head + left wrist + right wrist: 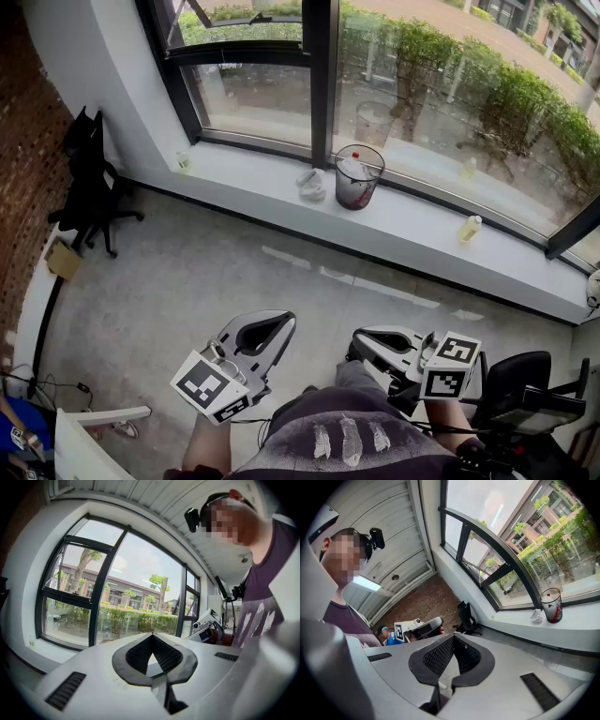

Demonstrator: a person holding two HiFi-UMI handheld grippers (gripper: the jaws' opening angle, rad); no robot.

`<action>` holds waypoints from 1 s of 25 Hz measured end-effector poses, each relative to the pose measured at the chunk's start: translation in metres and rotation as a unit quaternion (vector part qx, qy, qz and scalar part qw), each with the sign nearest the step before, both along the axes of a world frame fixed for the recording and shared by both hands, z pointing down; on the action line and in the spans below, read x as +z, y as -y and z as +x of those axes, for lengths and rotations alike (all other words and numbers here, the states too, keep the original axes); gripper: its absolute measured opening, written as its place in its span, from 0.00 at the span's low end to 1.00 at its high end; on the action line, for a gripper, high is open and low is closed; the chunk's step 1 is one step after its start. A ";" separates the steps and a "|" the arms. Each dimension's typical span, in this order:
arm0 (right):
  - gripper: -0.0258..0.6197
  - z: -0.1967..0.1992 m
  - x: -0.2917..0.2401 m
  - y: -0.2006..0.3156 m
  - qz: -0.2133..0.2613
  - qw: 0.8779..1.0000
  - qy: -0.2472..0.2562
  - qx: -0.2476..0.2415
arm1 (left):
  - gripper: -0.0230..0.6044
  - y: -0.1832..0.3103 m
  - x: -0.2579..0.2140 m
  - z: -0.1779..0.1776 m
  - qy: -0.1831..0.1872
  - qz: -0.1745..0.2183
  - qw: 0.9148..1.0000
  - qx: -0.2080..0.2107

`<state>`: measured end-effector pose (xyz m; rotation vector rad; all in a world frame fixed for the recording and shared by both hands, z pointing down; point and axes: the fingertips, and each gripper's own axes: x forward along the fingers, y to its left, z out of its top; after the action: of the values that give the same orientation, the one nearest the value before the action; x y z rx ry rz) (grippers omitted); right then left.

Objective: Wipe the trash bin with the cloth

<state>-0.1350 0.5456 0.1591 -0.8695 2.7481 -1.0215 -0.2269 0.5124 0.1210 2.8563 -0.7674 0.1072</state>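
Bin and cloth far ahead on the sill, both claws empty

I hold the left claw and right claw low by my lap, each with its jaws together on nothing. The bin stands upright on the sill across the floor, well apart from both. The cloth lies just left of it. A bottle sits further right, and I judge the way open.
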 end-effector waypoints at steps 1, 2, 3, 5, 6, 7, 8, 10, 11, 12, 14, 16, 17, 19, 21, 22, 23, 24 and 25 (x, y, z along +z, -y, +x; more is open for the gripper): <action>0.03 0.008 0.003 0.010 0.000 1.000 -0.005 0.004 | 0.02 0.010 0.004 0.008 -0.001 -0.011 1.000 0.000; 0.03 0.016 0.005 0.019 0.001 1.000 -0.009 0.006 | 0.02 0.020 0.007 0.017 -0.003 -0.020 1.000 0.000; 0.03 0.025 0.007 0.028 0.003 1.000 -0.013 0.005 | 0.02 0.029 0.010 0.027 -0.004 -0.027 1.000 0.001; 0.03 0.045 0.011 0.048 0.009 1.000 -0.012 -0.001 | 0.02 0.049 0.014 0.050 0.002 -0.028 1.000 0.006; 0.03 0.057 0.014 0.059 0.007 1.000 -0.007 -0.001 | 0.02 0.060 0.016 0.063 0.010 -0.027 1.000 0.010; 0.03 0.069 0.018 0.069 0.000 1.000 -0.002 0.003 | 0.02 0.073 0.018 0.075 0.019 -0.030 0.999 0.015; 0.03 0.083 0.023 0.076 -0.010 1.000 0.002 0.008 | 0.02 0.084 0.019 0.089 0.025 -0.036 0.999 0.019; 0.03 0.116 0.032 0.086 -0.023 1.000 0.003 0.010 | 0.02 0.105 0.024 0.117 0.021 -0.050 0.998 0.020; 0.03 0.133 0.036 0.092 -0.025 1.000 0.002 0.009 | 0.02 0.114 0.026 0.133 0.017 -0.053 0.998 0.019; 0.03 0.151 0.039 0.099 -0.023 1.000 0.000 0.007 | 0.02 0.122 0.030 0.148 0.017 -0.053 0.998 0.016; 0.03 0.181 0.041 0.114 -0.015 1.000 -0.007 0.009 | 0.02 0.133 0.037 0.175 0.035 -0.043 0.998 0.016; 0.03 0.203 0.036 0.128 0.002 1.000 -0.012 0.017 | 0.02 0.140 0.041 0.197 0.062 -0.027 0.997 0.028; 0.03 0.210 0.032 0.136 0.011 1.000 -0.013 0.023 | 0.02 0.148 0.041 0.205 0.073 -0.021 0.997 0.035; 0.03 0.216 0.023 0.155 0.014 0.999 -0.014 0.036 | 0.02 0.171 0.034 0.212 0.085 -0.015 0.995 0.044; 0.03 0.214 0.023 0.173 0.004 0.999 -0.017 0.043 | 0.02 0.195 0.029 0.213 0.096 -0.007 0.994 0.052; 0.03 0.212 0.026 0.180 -0.001 0.999 -0.021 0.043 | 0.02 0.206 0.030 0.212 0.103 -0.001 0.993 0.058; 0.03 0.210 0.029 0.187 -0.005 0.999 -0.026 0.043 | 0.02 0.215 0.033 0.211 0.110 0.002 0.992 0.064; 0.03 0.209 0.031 0.194 -0.010 0.998 -0.033 0.044 | 0.02 0.225 0.036 0.209 0.115 0.003 0.991 0.070; 0.03 0.208 0.032 0.203 -0.014 0.998 -0.042 0.047 | 0.02 0.236 0.038 0.207 0.115 0.002 0.991 0.076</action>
<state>0.0731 0.3428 0.1907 -1.0573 2.7365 -1.0322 -0.0196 0.2760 0.1588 2.9356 -0.5870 0.4623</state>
